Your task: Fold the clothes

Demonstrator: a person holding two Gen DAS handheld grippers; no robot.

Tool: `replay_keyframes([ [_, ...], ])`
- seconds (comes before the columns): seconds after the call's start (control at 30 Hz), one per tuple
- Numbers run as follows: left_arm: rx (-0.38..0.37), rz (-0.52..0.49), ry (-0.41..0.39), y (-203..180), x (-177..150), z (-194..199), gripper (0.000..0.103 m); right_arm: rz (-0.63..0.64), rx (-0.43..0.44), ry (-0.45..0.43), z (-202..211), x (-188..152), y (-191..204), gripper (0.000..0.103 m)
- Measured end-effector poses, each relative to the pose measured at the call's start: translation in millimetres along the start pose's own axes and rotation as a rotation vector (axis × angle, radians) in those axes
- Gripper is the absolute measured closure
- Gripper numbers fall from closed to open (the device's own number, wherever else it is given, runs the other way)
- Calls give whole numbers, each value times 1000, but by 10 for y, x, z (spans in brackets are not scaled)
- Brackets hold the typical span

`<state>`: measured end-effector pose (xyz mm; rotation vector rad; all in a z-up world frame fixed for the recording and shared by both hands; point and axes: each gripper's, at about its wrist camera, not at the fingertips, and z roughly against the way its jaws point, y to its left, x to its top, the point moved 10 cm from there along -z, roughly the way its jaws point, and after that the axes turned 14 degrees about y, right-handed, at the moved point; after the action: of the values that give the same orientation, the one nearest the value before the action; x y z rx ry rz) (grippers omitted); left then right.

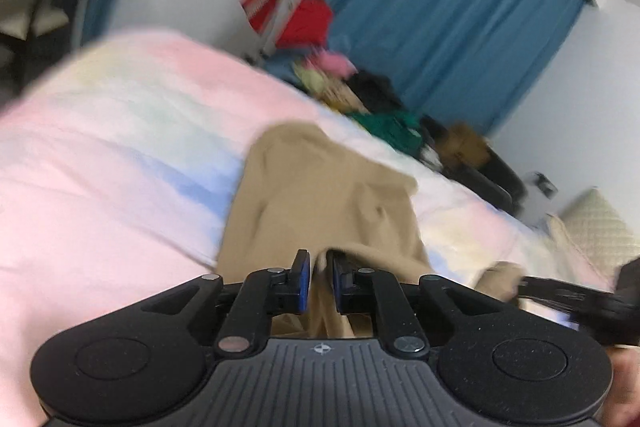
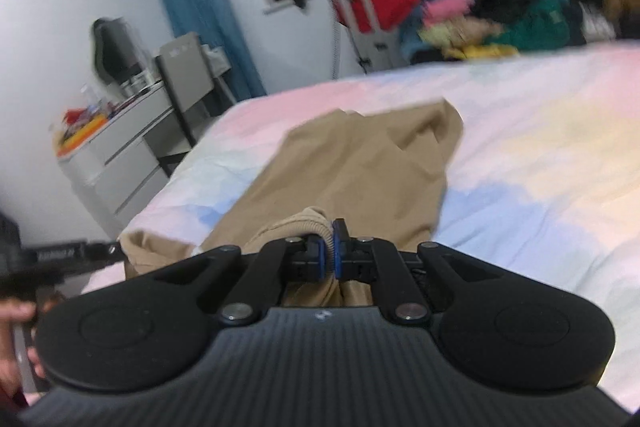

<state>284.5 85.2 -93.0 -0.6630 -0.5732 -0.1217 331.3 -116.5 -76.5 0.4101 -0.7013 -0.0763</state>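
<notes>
a tan garment (image 1: 320,195) lies lengthwise on a bed (image 1: 120,147) covered in a pastel sheet of pink, blue and pale yellow patches. both views are blurred.

in the left wrist view, the left tool (image 1: 318,281) has its blue-padded jaws drawn narrow on a fold of the tan cloth's near edge. to the right, the right tool (image 1: 560,293) reaches in as a dark blurred bar touching another bunch of the same cloth.

in the right wrist view, the left tool (image 2: 80,253) enters from the left edge with pale lettering on its side, too blurred to read, and a hand (image 2: 20,311) shows below it. further right, the right tool (image 2: 327,251) is closed tight on a ribbed hem of the tan garment (image 2: 360,163), which stretches away across the bed (image 2: 540,167).

beyond the bed sit a grey drawer unit (image 2: 120,163), blue curtains (image 1: 460,27) and a heap of coloured clothes (image 2: 500,23). no readable writing shows anywhere.
</notes>
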Motion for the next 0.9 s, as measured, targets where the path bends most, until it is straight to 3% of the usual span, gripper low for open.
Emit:
replay_keyframes([
  [0.07, -107, 35, 50, 77, 74, -172, 91, -81, 5, 36, -222, -53, -226, 96],
  [0.1, -122, 45, 43, 115, 83, -205, 90, -126, 14, 59, -348, -76, -343, 96],
  [0.2, -75, -3, 64, -5, -3, -283, 74, -260, 48, 108, -574, -161, -643, 96],
  [0.33, -12, -68, 92, -162, -114, -384, 53, -336, 78, 95, -601, -157, -748, 96],
  [0.47, 52, -132, 121, -316, -224, -480, 51, -306, 65, 45, -524, -67, -718, 96],
  [0.5, 101, -153, 125, -325, -268, -478, 51, -291, 60, 28, -483, -48, -697, 96],
  [0.6, 161, -112, 123, -265, -372, -434, 57, -241, 39, -23, -396, 45, -683, 96],
  [0.67, 145, -67, 97, -240, -371, -389, 83, -193, 16, -62, -311, 104, -625, 96],
  [0.77, 126, -90, 55, -316, -345, -299, 99, -93, -39, -122, -163, 157, -489, 96],
  [0.8, 117, -119, 36, -371, -337, -245, 100, -64, -50, -141, -112, 163, -438, 96],
  [0.9, -13, -211, -43, -613, -317, 158, 100, 15, -76, -200, 93, 159, -288, 96],
])
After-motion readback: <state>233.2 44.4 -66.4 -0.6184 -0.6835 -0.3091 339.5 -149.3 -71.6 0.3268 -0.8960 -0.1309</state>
